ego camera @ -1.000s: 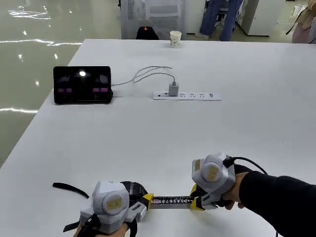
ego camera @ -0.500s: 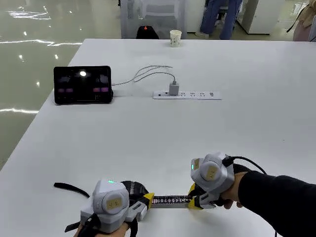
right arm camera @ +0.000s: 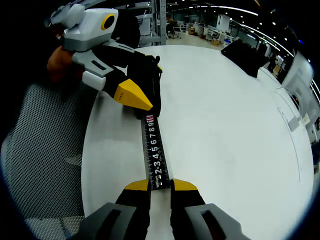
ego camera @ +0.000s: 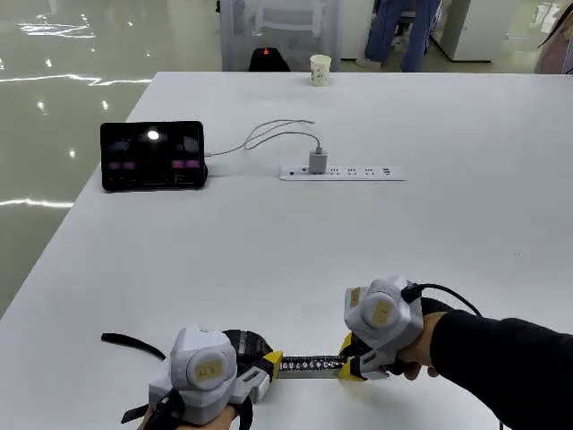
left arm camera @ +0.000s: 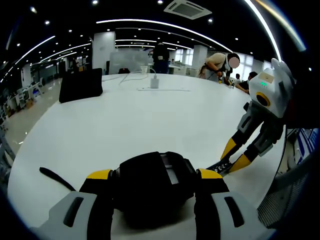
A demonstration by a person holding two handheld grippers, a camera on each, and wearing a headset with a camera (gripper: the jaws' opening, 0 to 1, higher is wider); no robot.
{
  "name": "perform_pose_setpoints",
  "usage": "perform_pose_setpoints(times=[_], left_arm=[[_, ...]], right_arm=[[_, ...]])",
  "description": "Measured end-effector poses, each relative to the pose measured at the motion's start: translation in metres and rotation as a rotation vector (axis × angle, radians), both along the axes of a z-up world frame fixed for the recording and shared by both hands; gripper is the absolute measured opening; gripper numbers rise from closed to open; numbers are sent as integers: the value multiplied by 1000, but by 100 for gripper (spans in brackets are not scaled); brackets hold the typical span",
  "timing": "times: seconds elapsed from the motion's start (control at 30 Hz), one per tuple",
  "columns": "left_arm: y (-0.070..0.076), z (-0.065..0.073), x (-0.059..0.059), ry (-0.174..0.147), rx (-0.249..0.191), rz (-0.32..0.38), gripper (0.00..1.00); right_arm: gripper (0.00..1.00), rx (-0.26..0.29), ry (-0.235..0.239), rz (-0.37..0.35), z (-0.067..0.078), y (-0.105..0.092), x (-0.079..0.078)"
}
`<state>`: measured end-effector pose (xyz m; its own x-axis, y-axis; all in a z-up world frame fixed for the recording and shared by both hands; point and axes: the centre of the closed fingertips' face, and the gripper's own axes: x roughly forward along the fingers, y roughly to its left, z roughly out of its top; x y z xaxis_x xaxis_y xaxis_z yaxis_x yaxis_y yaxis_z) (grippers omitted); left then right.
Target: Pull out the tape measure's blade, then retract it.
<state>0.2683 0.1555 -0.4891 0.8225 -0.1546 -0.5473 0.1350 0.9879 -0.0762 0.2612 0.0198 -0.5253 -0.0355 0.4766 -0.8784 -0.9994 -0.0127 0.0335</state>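
Black tape measure (left arm camera: 155, 195) sits on the white desk (ego camera: 376, 233) at the person's edge, its case clamped between the left hand-held gripper (left arm camera: 155, 175) jaws. A short stretch of blade (right arm camera: 153, 145) is out, black with white numerals, lying flat. Right hand-held gripper (right arm camera: 160, 185) is clenched on the blade tip.

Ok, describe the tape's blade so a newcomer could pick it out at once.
Near the front edge of the white table, the left gripper clamps a black tape case and the right gripper pinches the end of the blade. The blade is the short strip bridging them, dark with white numbers, unlike the plain black strap beside the case.
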Motion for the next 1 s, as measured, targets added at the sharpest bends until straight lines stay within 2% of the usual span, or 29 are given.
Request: perform_pose_setpoints(times=[1.0], left_arm=[[1, 0, 0, 6, -7, 3, 60]], right_arm=[[11, 37, 0, 4, 2, 18, -2]])
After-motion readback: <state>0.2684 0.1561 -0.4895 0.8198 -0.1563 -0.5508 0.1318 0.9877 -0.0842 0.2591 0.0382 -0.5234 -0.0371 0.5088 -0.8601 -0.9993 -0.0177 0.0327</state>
